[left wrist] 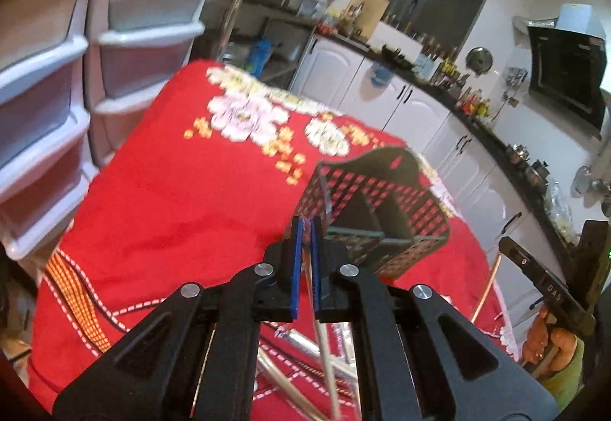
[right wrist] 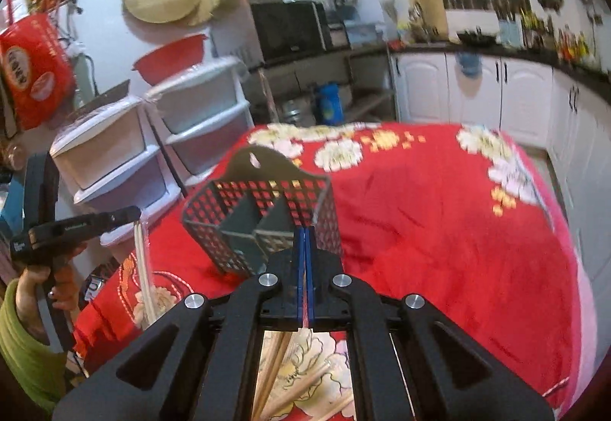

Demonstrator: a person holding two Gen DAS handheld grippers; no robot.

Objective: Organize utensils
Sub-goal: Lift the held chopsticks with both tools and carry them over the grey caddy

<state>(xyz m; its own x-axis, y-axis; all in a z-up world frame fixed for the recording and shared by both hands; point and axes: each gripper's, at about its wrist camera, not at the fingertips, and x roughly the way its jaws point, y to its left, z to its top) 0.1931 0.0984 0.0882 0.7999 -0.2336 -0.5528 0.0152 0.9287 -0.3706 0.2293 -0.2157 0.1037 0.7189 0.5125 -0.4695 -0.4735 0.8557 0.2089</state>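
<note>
A dark lattice utensil basket [left wrist: 366,207] [right wrist: 259,214] with inner dividers stands on the red flowered cloth [left wrist: 183,191] [right wrist: 439,230]. My left gripper [left wrist: 305,226] is just before the basket, shut on a thin pale chopstick [left wrist: 324,356] that hangs down between its blue pads. From the right wrist view, that gripper [right wrist: 131,216] is left of the basket with the pale stick [right wrist: 143,268] dangling. My right gripper [right wrist: 305,230] is shut on a thin pinkish chopstick [right wrist: 305,310]. In the left wrist view, it appears at the right edge [left wrist: 506,243] with its stick [left wrist: 485,291].
Loose metal utensils [left wrist: 301,348] and wooden chopsticks [right wrist: 290,379] lie on the cloth beneath the grippers. White plastic drawer units [left wrist: 57,77] [right wrist: 126,153] stand left of the table. White kitchen cabinets [left wrist: 439,123] and a cluttered counter run along the far side. A person's hands hold both grippers.
</note>
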